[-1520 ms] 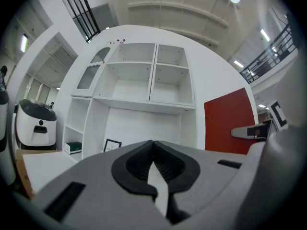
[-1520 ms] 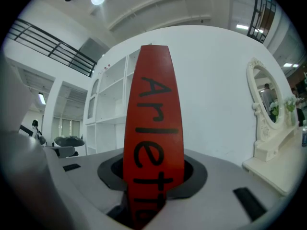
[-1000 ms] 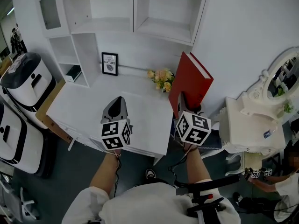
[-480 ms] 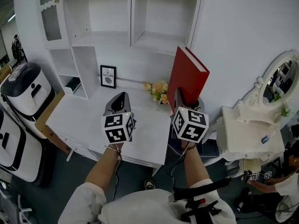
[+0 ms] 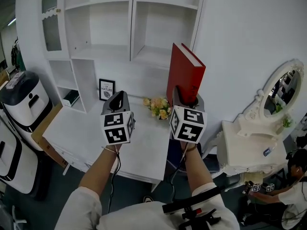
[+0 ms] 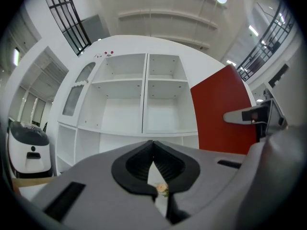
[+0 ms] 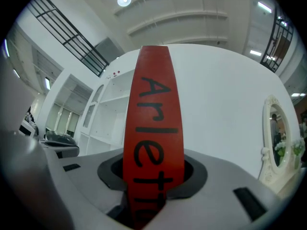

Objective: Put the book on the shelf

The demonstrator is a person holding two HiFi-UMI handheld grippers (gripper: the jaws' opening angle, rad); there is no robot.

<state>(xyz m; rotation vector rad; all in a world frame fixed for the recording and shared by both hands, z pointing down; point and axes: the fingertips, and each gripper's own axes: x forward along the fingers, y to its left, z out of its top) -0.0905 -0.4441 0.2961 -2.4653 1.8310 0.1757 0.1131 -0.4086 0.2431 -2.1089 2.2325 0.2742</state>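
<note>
Right gripper view: the right gripper (image 7: pixel 152 174) has its jaws clenched on the red book (image 7: pixel 152 104), held upright. It is best kept vertical and raised toward the shelf (image 5: pixel 154 56) bay at twelve o'clock, clearing the divider (image 5: pixel 133 23) at eleven. The left gripper (image 5: pixel 118 98), jaws pressed together and empty, hovers over the worktop (image 5: pixel 81 123). Flowers (image 5: pixel 157 107) stand at nine o'clock of the right gripper.

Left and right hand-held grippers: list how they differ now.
The left hand-held gripper holds nothing; the right hand-held gripper clamps the red book upright. The left hand-held gripper's jaws meet at the tips; the right hand-held gripper's are held apart by the book. Both point toward the white shelf.
</note>
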